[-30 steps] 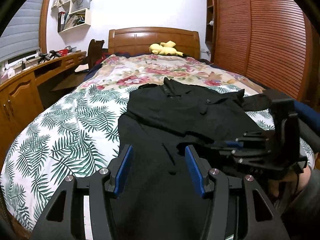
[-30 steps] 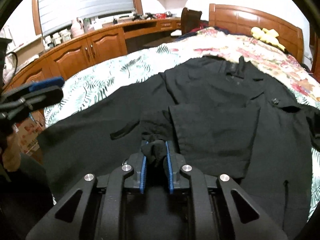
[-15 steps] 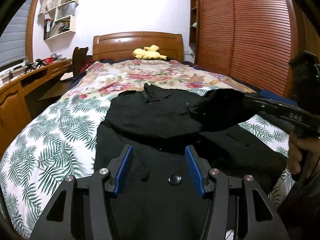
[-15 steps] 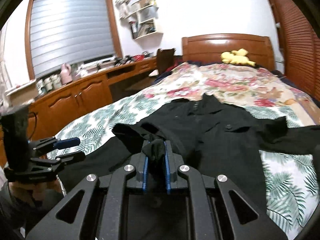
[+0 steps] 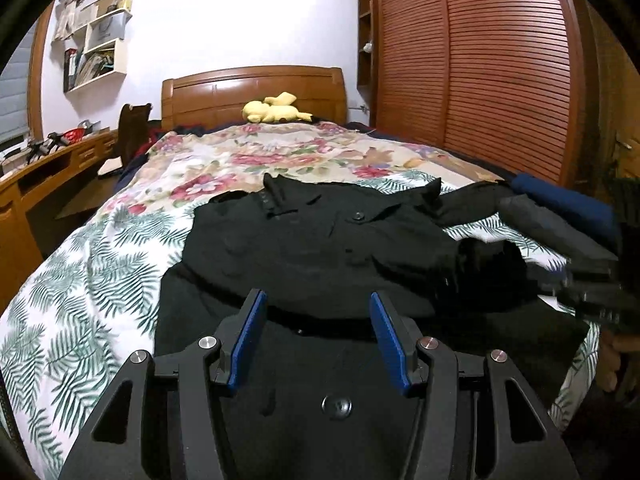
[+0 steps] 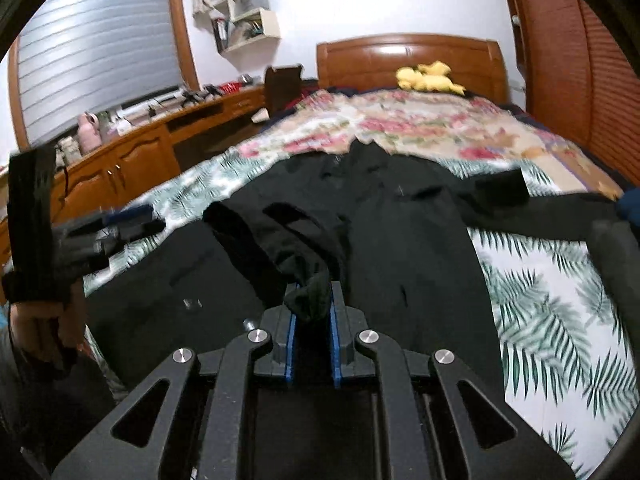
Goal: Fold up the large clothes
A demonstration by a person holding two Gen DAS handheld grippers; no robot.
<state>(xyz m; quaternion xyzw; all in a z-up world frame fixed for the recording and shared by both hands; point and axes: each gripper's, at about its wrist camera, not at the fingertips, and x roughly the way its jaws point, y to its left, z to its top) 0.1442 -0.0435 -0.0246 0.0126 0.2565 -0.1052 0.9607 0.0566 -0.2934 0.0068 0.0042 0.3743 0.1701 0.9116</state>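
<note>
Black coat (image 5: 320,240), a large matte garment of heavy cloth, lies spread over the foot half of the bed (image 5: 80,300), collar toward the headboard. Nearest in the right wrist view, the right gripper (image 6: 312,300) has its blue-padded jaws drawn close together on a bunched fold of the coat's dark fabric, which rises from the bed in a slack, twisted band. In the left wrist view, the left gripper (image 5: 318,316) hangs above the coat's lower part with its blue pads set wide apart and nothing between them. A round button shows on the chest, and one sleeve trails off toward the wardrobe side. The coat rests on a white bedspread (image 6: 560,300) printed with green palm fronds; beyond the collar lies a floral quilt (image 5: 280,152) in reds and creams. A yellow plush toy (image 5: 276,108) sits against the glossy wooden headboard (image 5: 240,88). Along the window side runs a wooden bench (image 6: 140,156) with panelled cupboard doors and clutter on top. Slatted wardrobe doors (image 5: 480,60) of reddish wood fill the opposite wall.
</note>
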